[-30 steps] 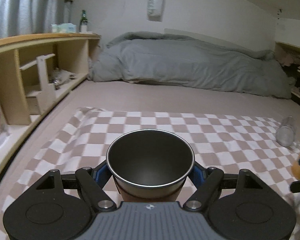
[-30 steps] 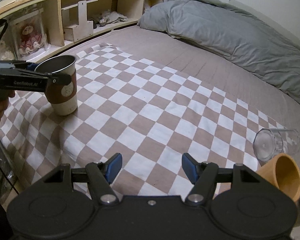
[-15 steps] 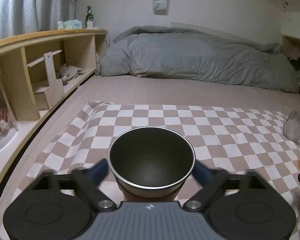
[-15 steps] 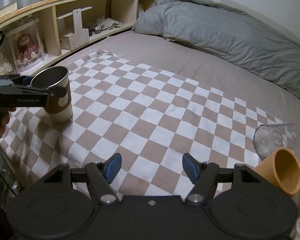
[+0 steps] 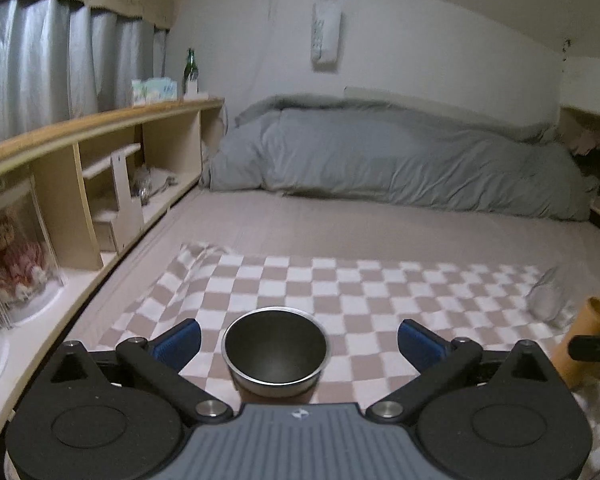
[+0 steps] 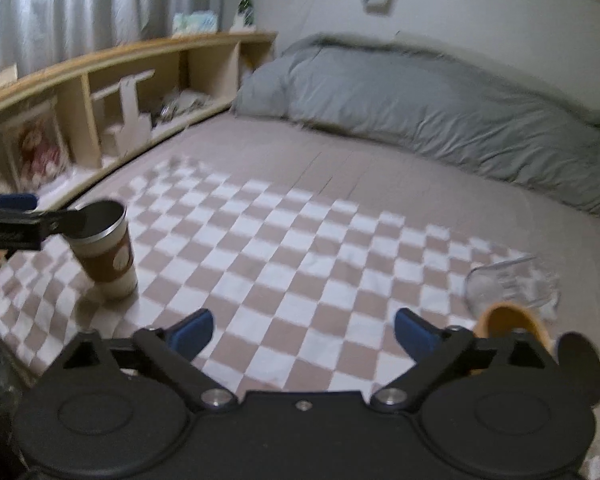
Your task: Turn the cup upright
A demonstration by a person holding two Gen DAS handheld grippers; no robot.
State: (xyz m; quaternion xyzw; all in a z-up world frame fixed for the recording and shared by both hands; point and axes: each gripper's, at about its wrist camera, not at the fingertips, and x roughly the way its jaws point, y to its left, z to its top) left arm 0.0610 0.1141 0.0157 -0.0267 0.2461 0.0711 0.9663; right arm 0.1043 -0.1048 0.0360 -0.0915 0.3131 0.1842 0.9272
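A steel cup with a brown sleeve stands upright on the checkered cloth, mouth up. It also shows in the right wrist view at the left. My left gripper is open, its blue fingers apart on both sides of the cup without touching it. My right gripper is open and empty above the cloth's front. An orange cup and a clear glass lie on their sides at the right.
A wooden shelf unit with a doll and small items runs along the left. A grey duvet lies at the back of the bed. The orange cup and the clear glass lie at the cloth's right edge.
My left gripper has opened and let go of the steel cup, then drawn back and up. The cup stays upright on the cloth. The right gripper view has shifted slightly.
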